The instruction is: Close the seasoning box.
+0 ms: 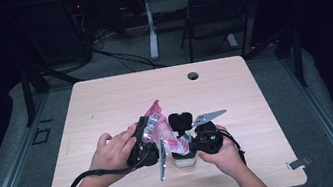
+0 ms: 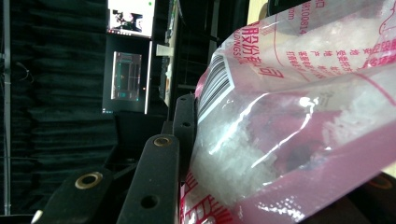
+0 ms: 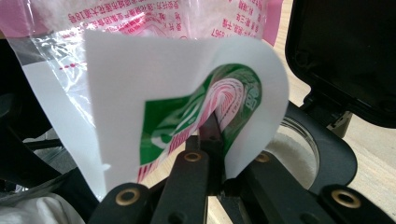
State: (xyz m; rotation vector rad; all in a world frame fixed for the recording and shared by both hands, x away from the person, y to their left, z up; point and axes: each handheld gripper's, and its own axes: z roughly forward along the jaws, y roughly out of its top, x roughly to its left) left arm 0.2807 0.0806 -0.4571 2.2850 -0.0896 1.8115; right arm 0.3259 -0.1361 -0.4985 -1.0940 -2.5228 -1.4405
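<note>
left tool [image 1: 146,133] grips the sugar bag [image 1: 160,125]; right tool [image 1: 193,142] is clenched on its white corner. tilt slowly, keeping the mouth over the jar [image 1: 184,158].

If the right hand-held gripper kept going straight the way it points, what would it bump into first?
Probably the pink bag of white crystals. The right hand-held gripper already pinches a curled white and green label, and the bag hangs just behind it. Depth is hard to judge, so the open jar beside it might be as close.

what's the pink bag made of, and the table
Pink bag: seemingly thin glossy plastic film, clear in places with white grains showing through, creased and shiny. Table: pale wood-look top, matte with faint grain, perhaps laminate.
</note>
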